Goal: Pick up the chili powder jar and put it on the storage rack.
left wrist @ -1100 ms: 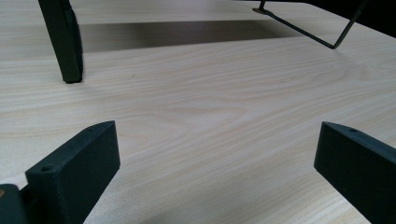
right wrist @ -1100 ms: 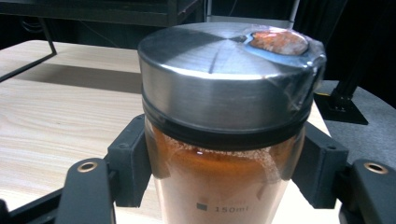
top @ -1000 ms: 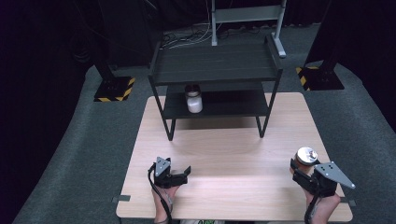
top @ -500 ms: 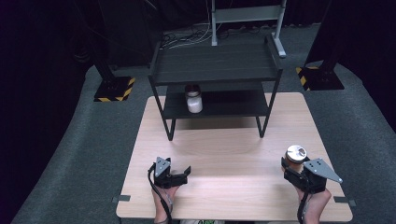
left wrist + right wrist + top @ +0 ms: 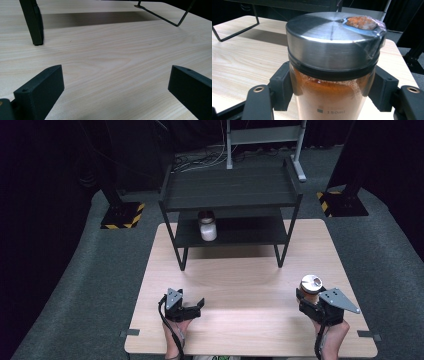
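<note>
Rack (image 5: 235, 195) with white jar (image 5: 207, 229) beyond; right gripper (image 5: 308, 301) jaws pinching spice jar (image 5: 310, 286), left gripper (image 5: 196, 306) jaws spread.

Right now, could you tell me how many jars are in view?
2: one orange-filled jar in the right gripper, one white-filled jar on the rack's lower shelf.

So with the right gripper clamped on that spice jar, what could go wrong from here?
1. The right gripper holds the glass jar of orange powder with a steel lid just under the lid on smooth glass, so it might slip or tilt.
2. The black two-tier metal shelf has a narrow lower tier already holding a white-filled glass jar; placing this one there could knock it.
3. Its raised rim could catch the jar.
</note>
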Action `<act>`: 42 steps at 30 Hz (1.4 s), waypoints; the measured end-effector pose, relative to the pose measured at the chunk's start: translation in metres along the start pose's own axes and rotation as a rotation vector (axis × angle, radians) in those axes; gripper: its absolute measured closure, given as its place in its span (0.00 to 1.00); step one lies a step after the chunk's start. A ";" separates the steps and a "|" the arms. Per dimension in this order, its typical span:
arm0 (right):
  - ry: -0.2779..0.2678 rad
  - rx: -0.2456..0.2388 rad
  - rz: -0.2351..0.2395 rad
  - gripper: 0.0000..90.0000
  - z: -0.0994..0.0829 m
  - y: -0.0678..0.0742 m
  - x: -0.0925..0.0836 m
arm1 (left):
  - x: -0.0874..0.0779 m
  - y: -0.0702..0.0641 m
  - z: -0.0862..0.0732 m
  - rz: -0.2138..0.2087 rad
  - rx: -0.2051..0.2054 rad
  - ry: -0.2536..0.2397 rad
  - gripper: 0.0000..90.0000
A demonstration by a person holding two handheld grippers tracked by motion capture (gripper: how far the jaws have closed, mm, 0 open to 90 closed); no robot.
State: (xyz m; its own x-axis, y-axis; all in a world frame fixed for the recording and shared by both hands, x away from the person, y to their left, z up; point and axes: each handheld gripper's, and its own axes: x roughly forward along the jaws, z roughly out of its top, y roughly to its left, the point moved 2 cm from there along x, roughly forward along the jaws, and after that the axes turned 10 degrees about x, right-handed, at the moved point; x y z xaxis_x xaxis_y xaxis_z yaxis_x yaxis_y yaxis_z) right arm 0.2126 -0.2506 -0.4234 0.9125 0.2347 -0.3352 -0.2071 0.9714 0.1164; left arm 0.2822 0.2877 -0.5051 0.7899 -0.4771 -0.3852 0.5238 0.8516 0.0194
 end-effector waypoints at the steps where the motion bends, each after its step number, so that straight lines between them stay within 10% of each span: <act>1: 0.000 0.000 0.001 0.34 0.000 0.001 0.001 | 0.000 0.000 0.000 0.000 0.000 0.000 0.00; 42: 0.012 -0.060 0.061 0.34 0.010 0.020 0.015 | 0.000 -0.001 0.001 0.001 0.006 0.004 0.01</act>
State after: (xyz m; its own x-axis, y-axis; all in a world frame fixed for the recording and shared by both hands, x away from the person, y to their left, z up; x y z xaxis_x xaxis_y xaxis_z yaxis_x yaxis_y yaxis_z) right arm 0.2261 -0.2277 -0.4164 0.8932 0.2940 -0.3403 -0.2837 0.9555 0.0809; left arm 0.2821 0.2865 -0.5046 0.7891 -0.4757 -0.3886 0.5251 0.8507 0.0251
